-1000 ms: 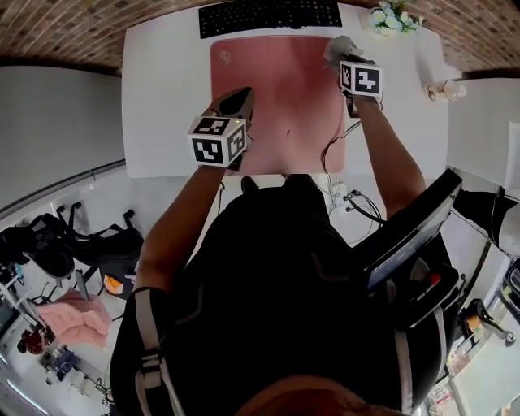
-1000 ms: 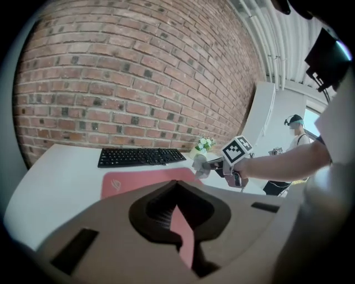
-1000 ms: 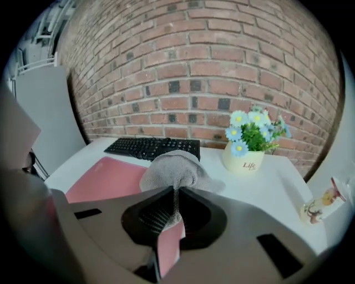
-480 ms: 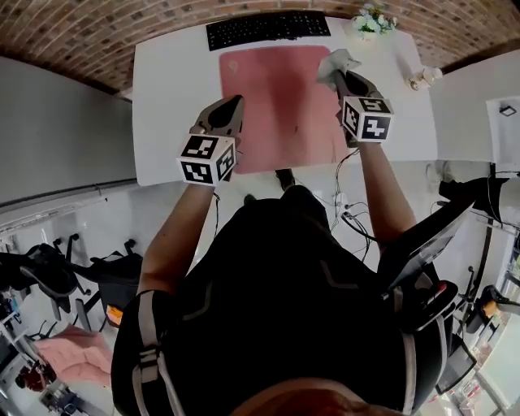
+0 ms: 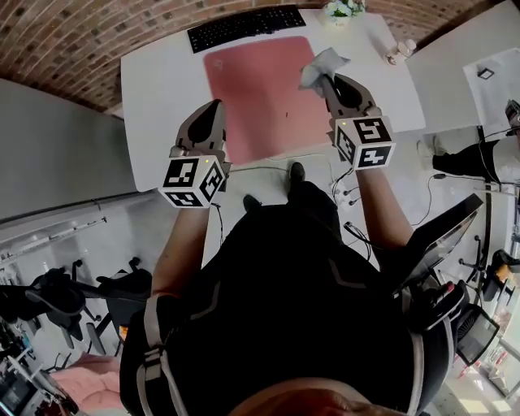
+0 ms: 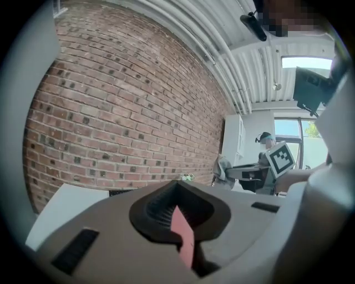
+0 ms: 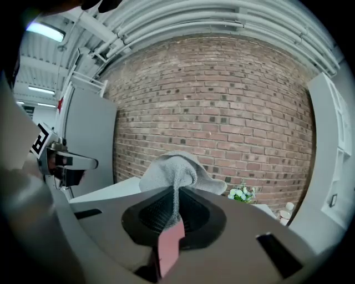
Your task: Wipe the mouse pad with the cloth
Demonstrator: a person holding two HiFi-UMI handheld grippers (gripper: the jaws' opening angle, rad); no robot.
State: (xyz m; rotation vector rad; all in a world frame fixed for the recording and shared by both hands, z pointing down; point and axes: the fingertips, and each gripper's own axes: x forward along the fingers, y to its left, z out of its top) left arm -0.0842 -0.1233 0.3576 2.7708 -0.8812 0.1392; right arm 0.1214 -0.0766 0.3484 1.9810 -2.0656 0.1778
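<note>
A pink mouse pad [image 5: 260,85] lies on the white desk [image 5: 158,106], below the black keyboard [image 5: 244,26]. My right gripper [image 5: 327,79] is shut on a grey cloth [image 5: 321,65], held up in the air over the pad's right edge; in the right gripper view the cloth [image 7: 175,172] bunches out past the closed jaws. My left gripper [image 5: 208,111] is raised near the pad's left side, jaws closed with nothing between them. In the left gripper view only a sliver of the pink pad [image 6: 182,233] shows through the jaws' gap.
A small pot of white flowers [image 5: 340,10] stands at the desk's back right, also seen in the right gripper view as flowers [image 7: 242,194]. A pale small object [image 5: 398,53] sits near the right edge. A cable [image 5: 268,169] hangs off the front edge. A brick wall [image 7: 222,111] is behind.
Both grippers have risen from the desk and pulled back toward me. The right one lifted the cloth off the pad's far right corner; the view has backed away from the desk.
</note>
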